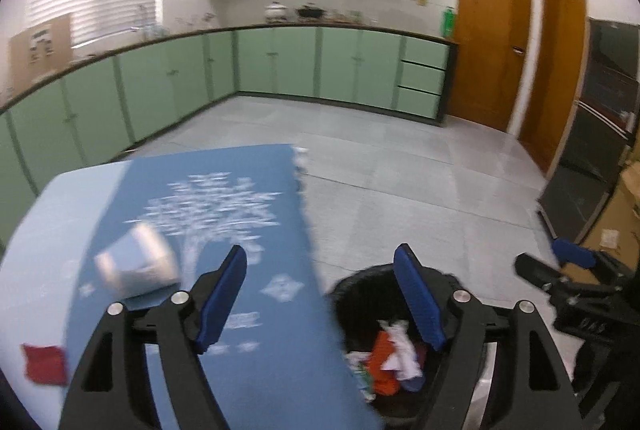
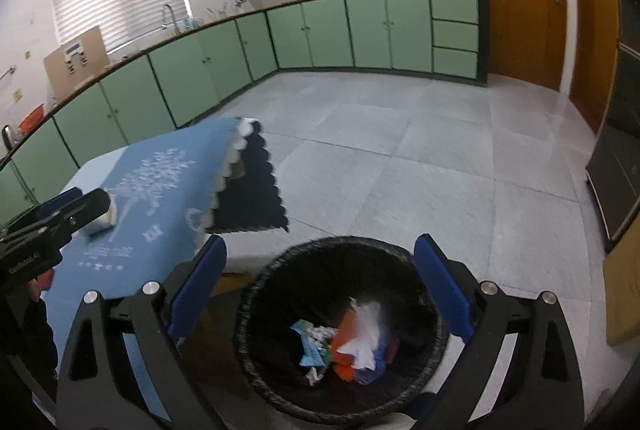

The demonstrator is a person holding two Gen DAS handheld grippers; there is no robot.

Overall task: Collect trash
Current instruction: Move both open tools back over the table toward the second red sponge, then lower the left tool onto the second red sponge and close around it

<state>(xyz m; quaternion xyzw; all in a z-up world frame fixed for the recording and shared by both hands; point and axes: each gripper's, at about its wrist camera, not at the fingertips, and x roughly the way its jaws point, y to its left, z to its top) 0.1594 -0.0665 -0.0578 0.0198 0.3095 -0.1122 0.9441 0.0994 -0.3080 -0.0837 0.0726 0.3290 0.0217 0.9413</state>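
Judging by the black-lined bin (image 2: pixel 340 314) beside the tabletop (image 1: pixel 36 230), collection is well along: crumpled white paper, orange and blue wrappers (image 2: pixel 352 342) already lie inside. Two pieces look left on the blue patterned cloth (image 1: pixel 256 222): a pale crushed carton (image 1: pixel 136 266) and a flat red scrap (image 1: pixel 43 364). Both the left gripper (image 1: pixel 320 298) and right gripper (image 2: pixel 320 286) have jaws wide, nothing between them.
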